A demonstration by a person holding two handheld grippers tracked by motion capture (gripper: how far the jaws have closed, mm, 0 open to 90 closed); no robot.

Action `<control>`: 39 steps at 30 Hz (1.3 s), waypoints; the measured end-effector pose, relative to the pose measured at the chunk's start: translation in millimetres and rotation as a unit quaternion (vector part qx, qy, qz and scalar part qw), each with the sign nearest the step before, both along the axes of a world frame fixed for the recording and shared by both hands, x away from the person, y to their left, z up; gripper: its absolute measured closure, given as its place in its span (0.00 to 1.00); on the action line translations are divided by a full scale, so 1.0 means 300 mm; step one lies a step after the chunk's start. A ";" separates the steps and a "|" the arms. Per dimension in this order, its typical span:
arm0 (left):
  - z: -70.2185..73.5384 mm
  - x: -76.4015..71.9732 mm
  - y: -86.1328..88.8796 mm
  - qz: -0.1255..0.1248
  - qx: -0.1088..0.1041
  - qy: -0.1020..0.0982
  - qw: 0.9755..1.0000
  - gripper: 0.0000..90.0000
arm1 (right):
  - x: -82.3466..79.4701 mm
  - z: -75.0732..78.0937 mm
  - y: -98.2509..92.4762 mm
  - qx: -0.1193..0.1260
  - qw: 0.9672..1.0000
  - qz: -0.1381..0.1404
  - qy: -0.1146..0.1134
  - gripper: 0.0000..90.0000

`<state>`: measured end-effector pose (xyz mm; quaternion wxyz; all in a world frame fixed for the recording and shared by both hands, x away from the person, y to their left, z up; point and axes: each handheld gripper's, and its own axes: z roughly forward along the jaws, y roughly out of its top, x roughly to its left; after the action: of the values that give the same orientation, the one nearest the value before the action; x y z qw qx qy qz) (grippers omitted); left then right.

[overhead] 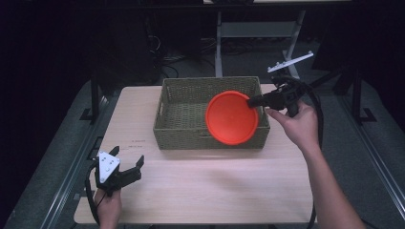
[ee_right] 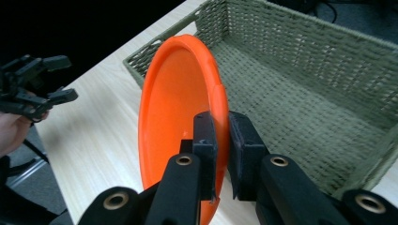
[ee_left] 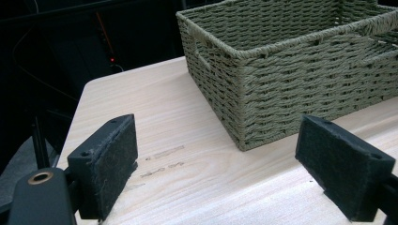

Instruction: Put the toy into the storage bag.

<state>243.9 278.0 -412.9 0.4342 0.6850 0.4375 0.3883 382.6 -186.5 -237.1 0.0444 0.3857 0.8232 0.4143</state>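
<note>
— What are you seeing from the high view?

— My right tongs (overhead: 252, 101) are pinching the rim of an orange plastic plate (overhead: 232, 117), which is hanging tilted on edge over the right half of the woven basket (overhead: 181, 133). My left tongs (overhead: 128, 167) are resting near the table's (overhead: 215, 186) front left corner, well apart from the basket, jaws spread.

— And in the left gripper view?

— Both pads are standing wide open with nothing between them, just bare table, and the basket's corner (ee_left: 244, 98) is sitting beyond them.

— The right gripper view?

— The two jaws are clamping tight on the plate's edge (ee_right: 176, 112), one pad on each face. The plate is standing nearly upright above the basket's near wall (ee_right: 141, 58), and my left tongs (ee_right: 44, 84) are showing far off at the left.
</note>
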 end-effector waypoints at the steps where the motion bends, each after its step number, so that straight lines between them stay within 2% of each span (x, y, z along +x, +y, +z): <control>1: 0.000 0.000 0.001 0.000 0.000 0.000 1.000 0.14 | 0.006 0.005 0.003 -0.003 1.000 -0.002 -0.001 0.91; 12: 0.001 -0.001 0.001 -0.001 -0.002 -0.001 1.000 0.14 | 0.083 0.019 0.020 0.002 1.000 -0.010 0.009 0.91; 21: 0.000 0.000 -0.004 -0.005 0.001 0.000 1.000 0.14 | 0.157 -0.001 0.008 -0.005 0.999 -0.031 0.027 0.91; 26: 0.001 -0.001 -0.001 -0.003 -0.002 0.000 1.000 0.14 | 0.195 -0.017 0.000 0.001 0.998 -0.045 0.034 0.91; 39: 0.001 0.000 -0.002 -0.005 0.001 0.000 1.000 0.14 | 0.258 -0.058 -0.016 0.002 0.996 -0.076 0.050 0.91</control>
<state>243.8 277.3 -412.6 0.4357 0.6875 0.4335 0.3868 459.9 -191.2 -254.4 0.0341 0.4674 0.7918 0.3918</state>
